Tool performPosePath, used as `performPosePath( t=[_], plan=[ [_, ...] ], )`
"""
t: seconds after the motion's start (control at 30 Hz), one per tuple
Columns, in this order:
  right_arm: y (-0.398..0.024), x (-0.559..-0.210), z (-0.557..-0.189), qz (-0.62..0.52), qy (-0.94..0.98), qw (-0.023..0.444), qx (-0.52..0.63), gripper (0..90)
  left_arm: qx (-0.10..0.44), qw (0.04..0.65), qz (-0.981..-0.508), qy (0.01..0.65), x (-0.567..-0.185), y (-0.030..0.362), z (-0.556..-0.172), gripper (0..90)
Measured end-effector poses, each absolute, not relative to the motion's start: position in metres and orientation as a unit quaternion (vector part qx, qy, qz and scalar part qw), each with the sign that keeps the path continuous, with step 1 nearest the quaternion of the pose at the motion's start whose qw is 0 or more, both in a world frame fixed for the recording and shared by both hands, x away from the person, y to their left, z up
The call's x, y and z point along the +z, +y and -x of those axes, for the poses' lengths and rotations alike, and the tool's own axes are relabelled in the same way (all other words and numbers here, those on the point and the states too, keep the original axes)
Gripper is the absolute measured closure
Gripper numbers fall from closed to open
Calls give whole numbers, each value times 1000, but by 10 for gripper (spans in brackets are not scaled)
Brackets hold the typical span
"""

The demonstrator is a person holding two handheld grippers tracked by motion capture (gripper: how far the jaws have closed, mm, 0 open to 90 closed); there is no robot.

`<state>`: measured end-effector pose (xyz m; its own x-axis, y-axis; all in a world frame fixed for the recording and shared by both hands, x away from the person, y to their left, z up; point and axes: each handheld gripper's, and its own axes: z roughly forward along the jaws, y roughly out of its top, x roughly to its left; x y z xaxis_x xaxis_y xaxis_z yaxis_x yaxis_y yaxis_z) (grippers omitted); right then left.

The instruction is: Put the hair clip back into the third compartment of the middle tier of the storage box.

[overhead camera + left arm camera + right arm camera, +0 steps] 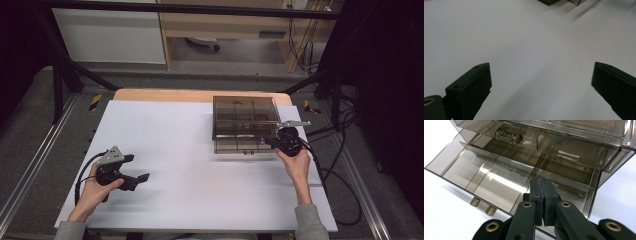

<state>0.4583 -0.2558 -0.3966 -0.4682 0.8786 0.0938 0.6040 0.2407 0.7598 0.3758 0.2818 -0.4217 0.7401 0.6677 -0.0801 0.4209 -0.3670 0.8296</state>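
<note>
The right gripper [266,142], forearm reaching up from five o'clock, has its jaws pressed together with nothing between them at the front edge of the smoky plastic box [244,117], which sits at one o'clock on the bench [165,130]. The left gripper [136,167] rests at eight o'clock, jaws wide apart, holding nothing.

Smoky transparent compartment box [244,124], lid raised, far right on table

The left hand [95,187] holds the left gripper [137,167] low at the near left with its jaws spread wide and nothing between them, while the right hand [296,162] reaches farther out on the right, the right gripper [263,141] pressed fully closed.
</note>
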Motion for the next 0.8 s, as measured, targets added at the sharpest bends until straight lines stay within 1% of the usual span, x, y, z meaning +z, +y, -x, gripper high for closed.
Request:
performPosePath(
  t=[0.8],
  plan=[
    [-257, -408, -462, -492, 772, 179, 359, 884, 136, 453, -816, 334, -422, 282, -376, 26]
  ],
)
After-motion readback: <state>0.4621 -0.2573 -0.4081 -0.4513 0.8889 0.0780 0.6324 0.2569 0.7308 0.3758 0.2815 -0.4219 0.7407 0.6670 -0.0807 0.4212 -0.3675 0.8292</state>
